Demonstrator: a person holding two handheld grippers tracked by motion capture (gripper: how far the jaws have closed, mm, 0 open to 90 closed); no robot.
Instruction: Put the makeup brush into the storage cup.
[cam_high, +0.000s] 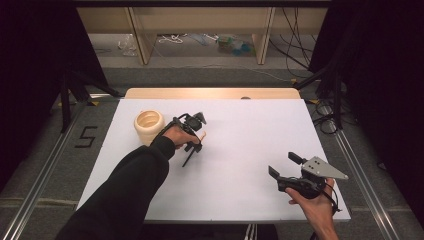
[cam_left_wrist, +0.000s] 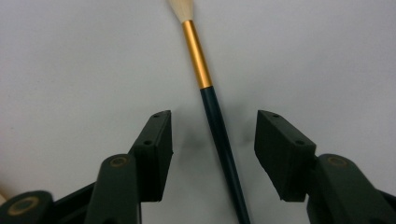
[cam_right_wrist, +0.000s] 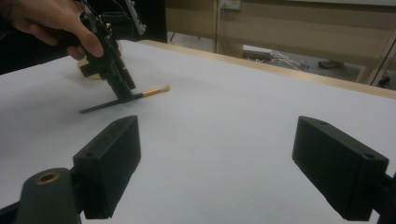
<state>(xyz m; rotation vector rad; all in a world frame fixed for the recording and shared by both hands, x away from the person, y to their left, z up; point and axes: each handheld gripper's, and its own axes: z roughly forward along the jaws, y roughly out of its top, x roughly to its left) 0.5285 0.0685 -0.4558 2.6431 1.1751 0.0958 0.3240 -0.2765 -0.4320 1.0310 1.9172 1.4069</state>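
A paintbrush (cam_left_wrist: 212, 107) with a dark handle, a gold ferrule and pale bristles lies flat on the white table (cam_high: 240, 145). My left gripper (cam_left_wrist: 212, 126) points down over it, one jaw on each side of the handle with a gap on both sides, so it is open. In the high view the brush (cam_high: 190, 158) lies just right of a cream ribbed cup (cam_high: 148, 125), with the left gripper (cam_high: 194, 146) over its middle. My right gripper (cam_high: 283, 164) rests at the front right, open, nothing between its jaws. In the right gripper view the brush (cam_right_wrist: 152, 91) lies far off.
The wooden table edge (cam_high: 210, 93) runs along the back. Beyond it are shelving legs and cables on the floor. Black curtains and metal rails flank both sides. Bare white surface lies between the two grippers.
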